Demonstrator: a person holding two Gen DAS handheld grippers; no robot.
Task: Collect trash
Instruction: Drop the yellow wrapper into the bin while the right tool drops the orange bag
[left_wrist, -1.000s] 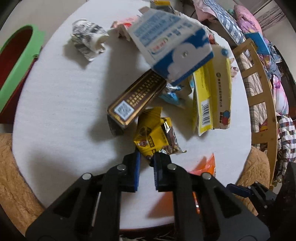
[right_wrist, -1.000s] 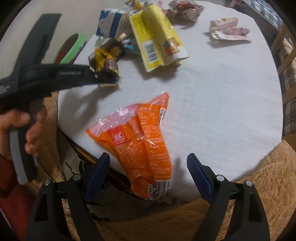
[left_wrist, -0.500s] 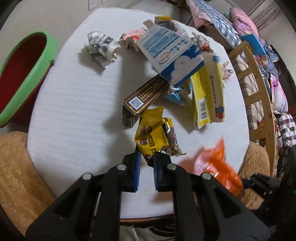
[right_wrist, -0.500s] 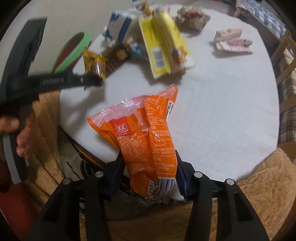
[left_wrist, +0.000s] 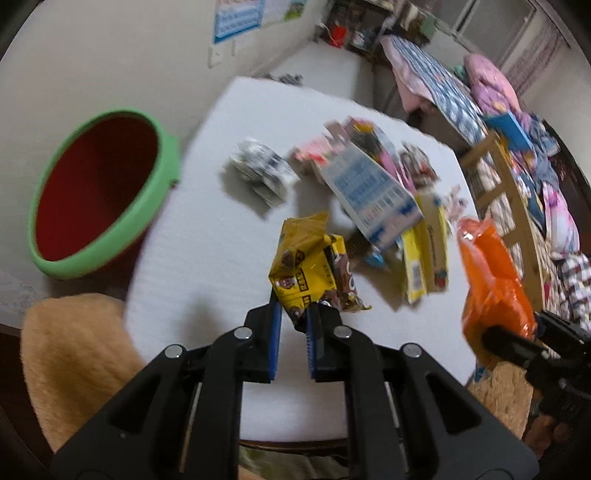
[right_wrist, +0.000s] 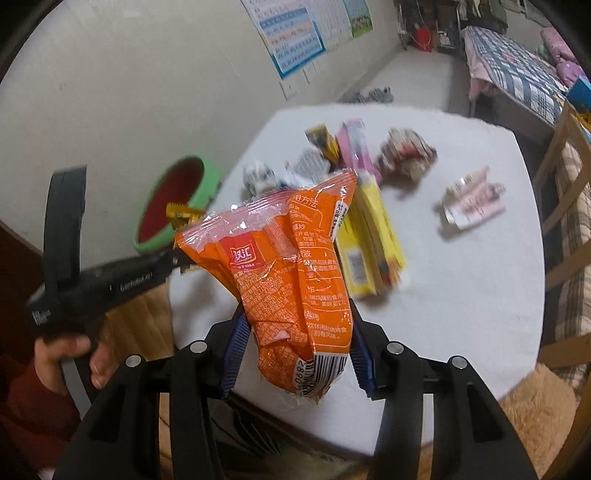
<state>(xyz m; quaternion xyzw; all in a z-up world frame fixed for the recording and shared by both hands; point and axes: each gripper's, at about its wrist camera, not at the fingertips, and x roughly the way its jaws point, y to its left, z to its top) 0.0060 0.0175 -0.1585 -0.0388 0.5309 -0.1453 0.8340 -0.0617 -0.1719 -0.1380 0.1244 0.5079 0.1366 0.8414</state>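
The round white table (left_wrist: 221, 236) carries most of the litter in a loose heap toward its far right, and the green-rimmed red bin (left_wrist: 99, 192) stands off its left edge, the likely place for everything to go. Of the pieces on the table, the blue-and-white carton (left_wrist: 369, 192) and the flattened yellow box (left_wrist: 424, 254) just beside it look stiff and light; I judge each is best pinched on a flat panel edge, since a corner would crumple. The orange snack bag (right_wrist: 291, 280) is already lifted off the table: the right hand-held gripper (right_wrist: 295, 354) has just been closing and now clamps the bag's lower part near the barcode, with the top sagging to the left. It looks like thin, glossy, nearly empty film, so it should weigh almost nothing but could slide between the pads; a hold across the crimped seam would be surer. The yellow wrapper (left_wrist: 310, 266) hangs in the air over the near middle of the table, nipped by one bottom corner in the left hand-held gripper (left_wrist: 293, 332), whose jaws stand nearly together. It is crumpled foil, soft and springy, and so small a bite may tear or slip during a fast swing. The smaller crumpled balls and pink packets at the far side look too blurred to judge.
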